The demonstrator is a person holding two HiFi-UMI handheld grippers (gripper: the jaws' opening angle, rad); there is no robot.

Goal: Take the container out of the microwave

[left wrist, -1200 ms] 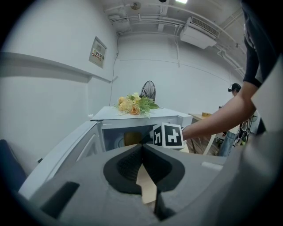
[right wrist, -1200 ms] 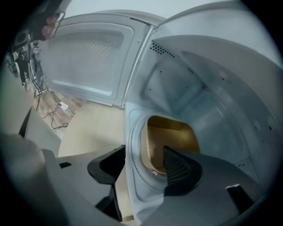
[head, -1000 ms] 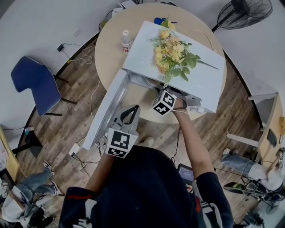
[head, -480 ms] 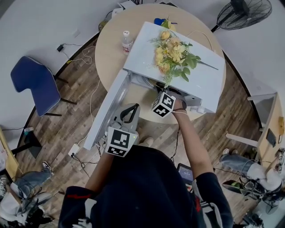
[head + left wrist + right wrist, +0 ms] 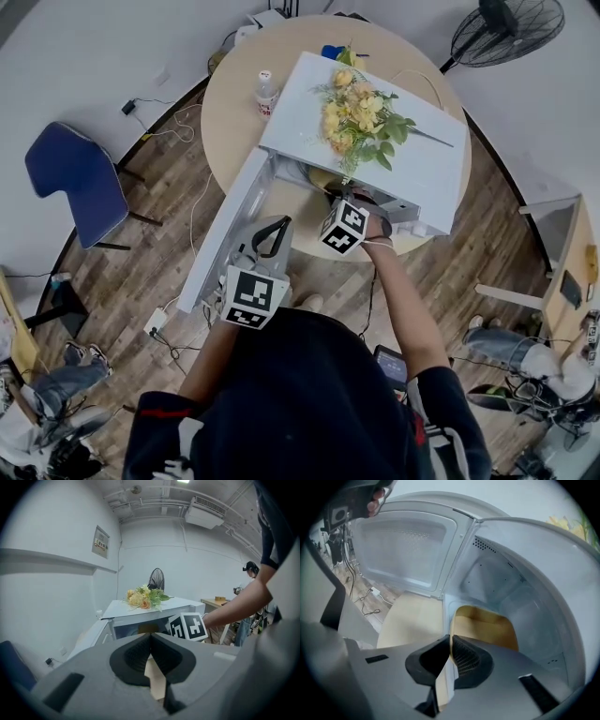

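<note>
A white microwave (image 5: 412,178) stands on the round table with its door (image 5: 230,230) swung open to the left. Inside it is a tan, open-topped container (image 5: 487,625), whose edge shows at the mouth (image 5: 323,178) in the head view. My right gripper (image 5: 451,639) reaches down into the cavity, its jaws closing on the container's near wall, with the pads pressed on both sides of it. In front of the open door, my left gripper (image 5: 150,635) is held shut with nothing in it.
Yellow artificial flowers (image 5: 361,117) lie on top of the microwave. A plastic bottle (image 5: 267,86) stands on the round table (image 5: 225,112) behind the door. A blue chair (image 5: 70,178) is at the left, a fan (image 5: 506,28) at the top right, and cables (image 5: 164,323) trail over the floor.
The right gripper has drawn back slightly toward the person, and a tan edge of the container now shows at the microwave's mouth. The left gripper has kept still.
</note>
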